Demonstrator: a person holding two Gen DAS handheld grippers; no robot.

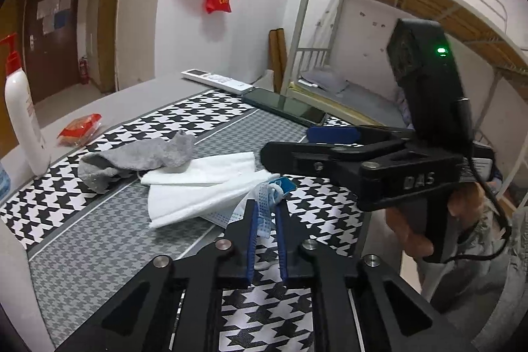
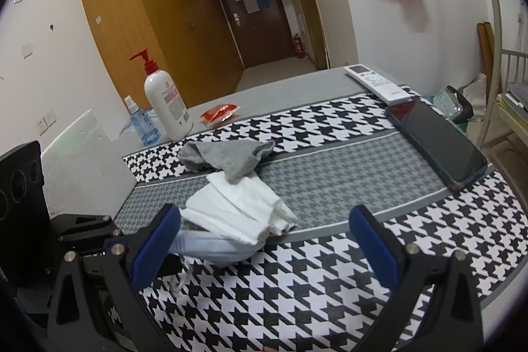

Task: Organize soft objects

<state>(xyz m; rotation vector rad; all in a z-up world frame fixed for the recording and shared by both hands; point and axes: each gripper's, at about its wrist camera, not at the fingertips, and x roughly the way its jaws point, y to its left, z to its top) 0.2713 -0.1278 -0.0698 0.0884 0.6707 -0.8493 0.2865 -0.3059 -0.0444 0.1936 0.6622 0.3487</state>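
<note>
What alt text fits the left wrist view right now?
The left gripper is shut on a light blue face mask at the edge of a pile of white cloths and a gray sock on a houndstooth mat. The right gripper hovers open beside it.

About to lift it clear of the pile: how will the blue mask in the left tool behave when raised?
Likely floppy: the mask already bunches and sags between the left tool. Probably very light, being thin fabric. Its ear loop trails loose and may snag, and the white cloths overlapping it could drag along.
</note>
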